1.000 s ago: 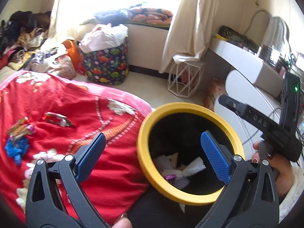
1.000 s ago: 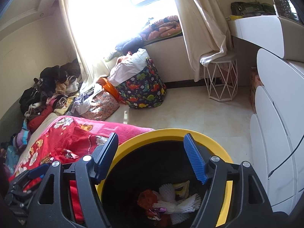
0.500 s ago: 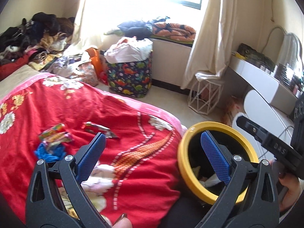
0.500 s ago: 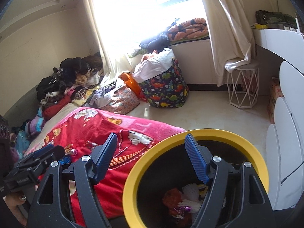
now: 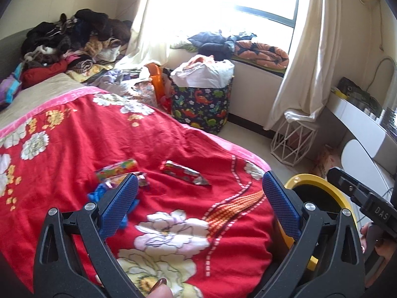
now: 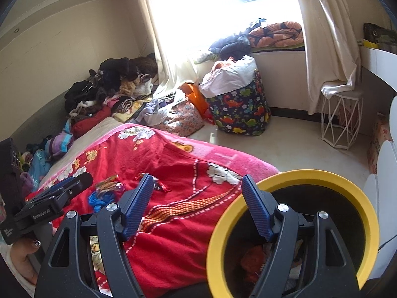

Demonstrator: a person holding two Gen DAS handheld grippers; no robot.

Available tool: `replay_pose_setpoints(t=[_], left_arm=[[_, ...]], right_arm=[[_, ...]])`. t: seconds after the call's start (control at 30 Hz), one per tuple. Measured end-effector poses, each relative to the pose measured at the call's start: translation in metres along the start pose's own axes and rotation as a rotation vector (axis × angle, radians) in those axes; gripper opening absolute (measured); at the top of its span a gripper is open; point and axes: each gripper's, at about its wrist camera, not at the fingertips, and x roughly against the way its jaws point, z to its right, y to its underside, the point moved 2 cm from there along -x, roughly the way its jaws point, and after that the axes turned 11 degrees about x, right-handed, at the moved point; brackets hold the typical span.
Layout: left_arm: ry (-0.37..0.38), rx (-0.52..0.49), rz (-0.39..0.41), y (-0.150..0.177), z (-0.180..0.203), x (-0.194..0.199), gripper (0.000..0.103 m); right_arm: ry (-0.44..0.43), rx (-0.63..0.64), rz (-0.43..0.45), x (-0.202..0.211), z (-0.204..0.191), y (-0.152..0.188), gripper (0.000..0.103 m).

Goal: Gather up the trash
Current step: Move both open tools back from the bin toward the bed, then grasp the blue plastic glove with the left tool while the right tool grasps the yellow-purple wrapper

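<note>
Fingers of left gripper [image 5: 199, 200] and right gripper [image 6: 196, 204] spread, empty | bin [image 6: 292, 177] beside bed [image 5: 74, 134] held some trash | wrappers [image 5: 184, 172] remained on bed

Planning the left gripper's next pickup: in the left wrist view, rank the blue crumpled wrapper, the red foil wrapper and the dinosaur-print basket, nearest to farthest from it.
1. Blue crumpled wrapper, beside its left finger.
2. Red foil wrapper, mid-blanket, ahead.
3. Dinosaur-print basket, on the floor beyond the bed.

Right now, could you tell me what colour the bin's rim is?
Yellow; the bin's rim shows best in the right wrist view.
</note>
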Motion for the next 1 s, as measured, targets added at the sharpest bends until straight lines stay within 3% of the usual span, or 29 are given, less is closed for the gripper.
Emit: replay_pose_setpoints(t=[0.27, 0.53, 1.0], left_arm=[[-0.084, 0.074, -0.006, -0.004, -0.047, -0.003, 0.092], [-0.148, 0.142, -0.064, 0.003, -0.088, -0.017, 0.091], [-0.191, 0.195, -0.166, 0.024, -0.119, -0.059, 0.053]], right_arm=[[-0.065, 0.054, -0.020, -0.025, -0.033, -0.015, 0.071], [-0.150, 0.086, -0.050, -0.057, -0.067, -0.031, 0.071], [-0.268, 0.143, -0.169, -0.129, -0.124, -0.042, 0.071]])
